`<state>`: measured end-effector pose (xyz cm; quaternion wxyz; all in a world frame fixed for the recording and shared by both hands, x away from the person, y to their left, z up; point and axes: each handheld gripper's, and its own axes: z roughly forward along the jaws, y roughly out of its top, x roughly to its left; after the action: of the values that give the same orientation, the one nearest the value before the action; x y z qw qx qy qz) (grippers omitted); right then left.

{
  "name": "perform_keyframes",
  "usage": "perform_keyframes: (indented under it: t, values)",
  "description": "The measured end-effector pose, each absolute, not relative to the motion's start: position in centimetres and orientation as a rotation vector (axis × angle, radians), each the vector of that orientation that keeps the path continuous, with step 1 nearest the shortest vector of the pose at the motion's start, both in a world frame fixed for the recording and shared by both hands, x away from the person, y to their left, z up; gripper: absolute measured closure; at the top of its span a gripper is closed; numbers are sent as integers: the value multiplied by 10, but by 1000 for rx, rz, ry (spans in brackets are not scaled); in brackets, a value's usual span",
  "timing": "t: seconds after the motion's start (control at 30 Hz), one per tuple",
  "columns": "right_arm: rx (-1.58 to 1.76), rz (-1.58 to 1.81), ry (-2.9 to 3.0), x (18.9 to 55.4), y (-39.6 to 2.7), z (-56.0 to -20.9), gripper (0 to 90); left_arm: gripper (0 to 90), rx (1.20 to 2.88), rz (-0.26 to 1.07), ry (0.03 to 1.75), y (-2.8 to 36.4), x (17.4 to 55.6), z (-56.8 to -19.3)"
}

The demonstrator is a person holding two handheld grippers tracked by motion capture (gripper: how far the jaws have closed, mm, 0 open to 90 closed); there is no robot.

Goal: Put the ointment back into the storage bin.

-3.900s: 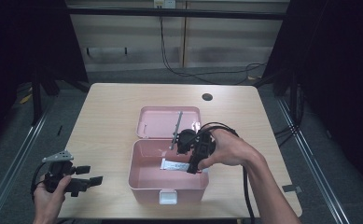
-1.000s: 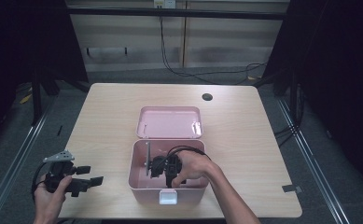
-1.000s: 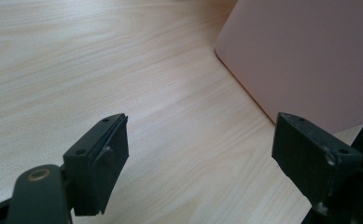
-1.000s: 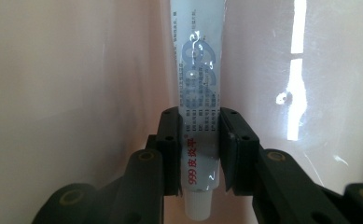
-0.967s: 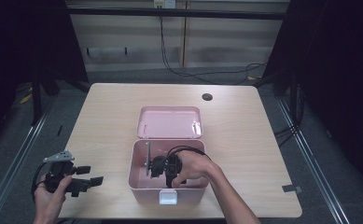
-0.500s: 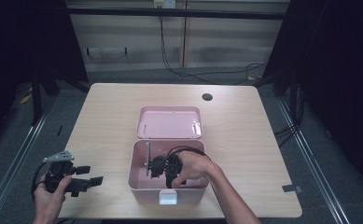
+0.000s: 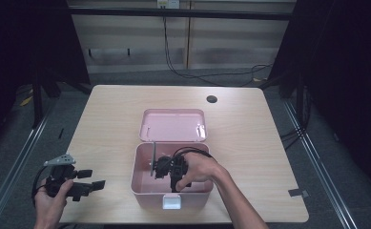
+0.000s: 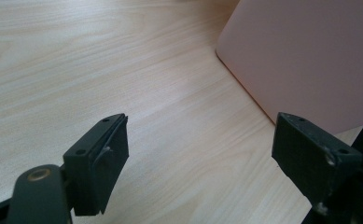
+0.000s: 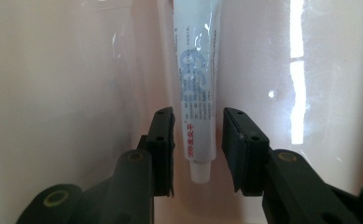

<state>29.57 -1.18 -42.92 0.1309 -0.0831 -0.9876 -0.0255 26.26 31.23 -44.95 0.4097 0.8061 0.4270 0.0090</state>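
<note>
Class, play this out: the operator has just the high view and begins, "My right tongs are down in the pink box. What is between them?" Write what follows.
Observer: A white tube with blue print, its cap end toward the right tongs.
Operator: Is it gripped?
Observer: No. The jaws have just been opening, and a gap shows on each side of the tube.
Operator: And the left tongs?
Observer: The left tongs are open with nothing between them, just bare table; the box wall stands just ahead.
</note>
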Motion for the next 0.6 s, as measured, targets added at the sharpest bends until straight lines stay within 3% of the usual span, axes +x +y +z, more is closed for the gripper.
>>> perform_keyframes:
  t: [0.6]
  values:
    - [-301,-117,-2872,297,-30,-399,596,186,2036,11,1072,312,262,-450]
